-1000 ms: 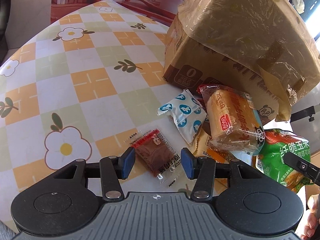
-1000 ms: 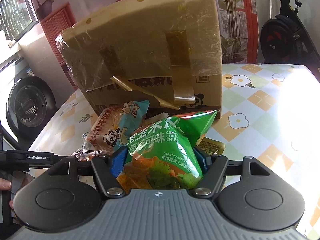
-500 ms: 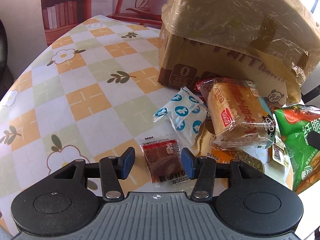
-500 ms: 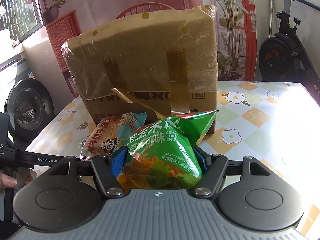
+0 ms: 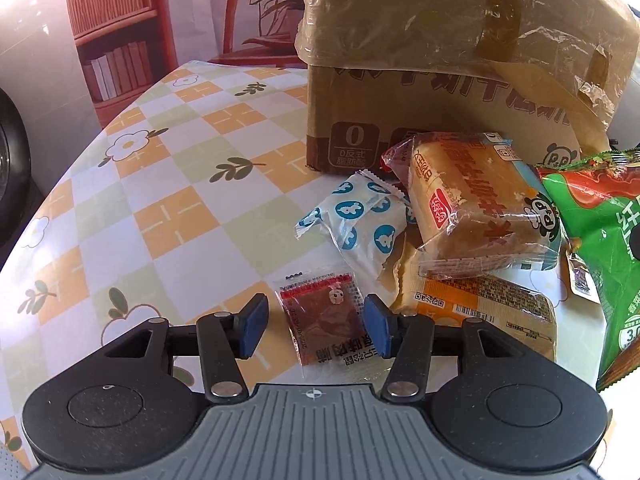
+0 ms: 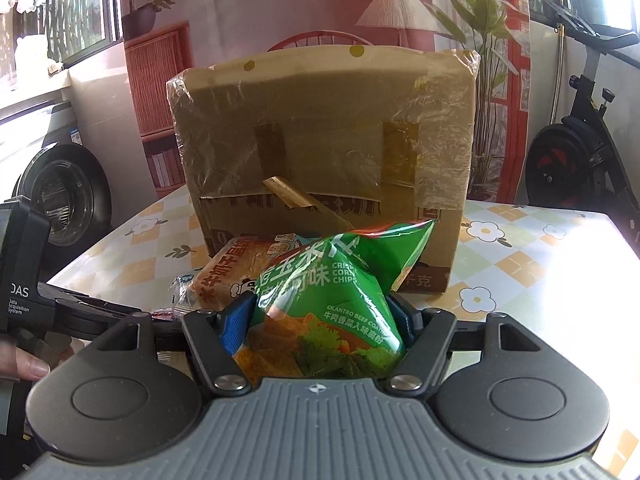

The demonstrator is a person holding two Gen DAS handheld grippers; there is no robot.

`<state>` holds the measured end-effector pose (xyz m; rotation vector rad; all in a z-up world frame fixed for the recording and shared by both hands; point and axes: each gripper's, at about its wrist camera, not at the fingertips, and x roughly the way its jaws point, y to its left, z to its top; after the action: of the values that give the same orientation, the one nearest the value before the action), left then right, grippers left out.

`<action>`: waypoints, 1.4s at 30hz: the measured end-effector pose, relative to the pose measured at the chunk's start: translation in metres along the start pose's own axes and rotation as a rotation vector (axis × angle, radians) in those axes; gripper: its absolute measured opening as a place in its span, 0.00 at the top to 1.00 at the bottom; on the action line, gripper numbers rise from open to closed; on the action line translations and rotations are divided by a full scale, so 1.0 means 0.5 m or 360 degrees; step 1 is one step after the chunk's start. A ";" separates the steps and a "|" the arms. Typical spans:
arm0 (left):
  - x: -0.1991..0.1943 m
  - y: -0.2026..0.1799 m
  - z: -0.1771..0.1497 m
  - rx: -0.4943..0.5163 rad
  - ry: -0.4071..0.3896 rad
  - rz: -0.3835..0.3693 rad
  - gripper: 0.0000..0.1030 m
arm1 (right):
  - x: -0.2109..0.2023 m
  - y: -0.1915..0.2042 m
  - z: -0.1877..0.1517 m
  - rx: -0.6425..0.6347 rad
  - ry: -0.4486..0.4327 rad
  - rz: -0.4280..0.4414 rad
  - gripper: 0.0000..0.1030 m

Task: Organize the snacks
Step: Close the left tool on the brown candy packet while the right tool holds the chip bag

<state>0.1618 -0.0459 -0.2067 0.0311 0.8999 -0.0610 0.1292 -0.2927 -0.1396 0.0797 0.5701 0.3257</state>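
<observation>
Two grippers worked the pile of snacks on the counter (image 5: 168, 216), and the views had shifted over the last second. In the left wrist view the left gripper (image 5: 316, 330) had swung so that the small red packet (image 5: 320, 320) sat squarely between its blue pads; a second before, the packet lay skewed toward the right pad. The jaws stood released, a clear gap at each side of the packet, which lay flat on the checked cloth. That lining-up suggested a pick was being prepared, though no pad touched it yet. The gripper tilted steeply down at the counter.

Just beyond the packet lay a white pouch with blue dots (image 5: 356, 220), and to its right a wrapped bread loaf (image 5: 480, 208) rested on top of an orange-labelled pack (image 5: 480, 308). At the far right edge hung the green chip bag (image 5: 600, 240).

In the right wrist view the right gripper (image 6: 320, 324) was clenched on the green chip bag (image 6: 332, 296), both pads pressing its crumpled sides, lifted in front of the loaf (image 6: 232, 272). A hand (image 6: 24, 364) showed at the near left edge. It pointed shallowly downward toward the taped cardboard box (image 6: 320, 140) at the far side, which had drawn more square-on than before. The box looked like the likely place for the bag.
</observation>
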 end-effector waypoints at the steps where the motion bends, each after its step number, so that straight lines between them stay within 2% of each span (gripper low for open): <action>1: -0.003 0.004 -0.001 0.0002 0.0000 0.0000 0.44 | 0.000 0.000 0.000 0.0003 -0.0004 0.0008 0.32; 7: -0.002 0.035 -0.002 -0.0053 0.0001 0.0034 0.42 | -0.004 -0.001 0.001 -0.0008 -0.0028 -0.0009 0.32; 10: -0.005 0.057 -0.002 -0.0138 0.0008 0.0073 0.42 | -0.007 -0.004 0.000 -0.0004 -0.0026 -0.0004 0.32; 17: -0.024 0.090 -0.005 -0.0347 0.0061 0.0004 0.43 | -0.005 0.000 0.003 -0.0015 -0.0036 0.0010 0.32; 20: -0.024 0.082 -0.007 -0.0315 0.0060 0.0002 0.43 | -0.005 0.000 0.003 -0.0012 -0.0034 0.0018 0.32; 24: -0.009 0.046 -0.009 -0.0126 0.0017 0.0089 0.43 | -0.005 -0.005 0.002 -0.0001 -0.0033 0.0012 0.32; 25: -0.006 0.037 -0.011 -0.0067 -0.0013 0.0127 0.40 | -0.005 -0.005 0.001 0.0000 -0.0035 0.0011 0.32; 27: -0.005 0.033 -0.016 -0.0040 -0.0058 0.0140 0.40 | -0.007 -0.004 0.002 0.0002 -0.0038 0.0009 0.32; 30: -0.006 0.037 -0.018 -0.0055 -0.0070 0.0120 0.42 | -0.009 -0.004 0.000 0.0009 -0.0042 0.0008 0.32; 32: -0.012 0.043 -0.021 -0.0074 -0.0087 0.0096 0.56 | -0.011 -0.005 0.000 0.0020 -0.0043 0.0006 0.32; 34: -0.016 0.051 -0.023 -0.0114 -0.0094 0.0063 0.60 | -0.011 -0.005 0.000 0.0018 -0.0045 0.0006 0.32; 38: -0.019 0.064 -0.026 -0.0166 -0.0113 0.0030 0.61 | -0.015 -0.002 0.000 0.0007 -0.0061 0.0010 0.32; 42: -0.042 0.069 -0.018 -0.0181 -0.0201 0.0016 0.61 | -0.020 0.000 -0.001 -0.0004 -0.0084 0.0013 0.32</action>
<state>0.1441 -0.0103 -0.1956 -0.0735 0.7757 -0.0022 0.1209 -0.2958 -0.1347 0.0883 0.5170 0.3312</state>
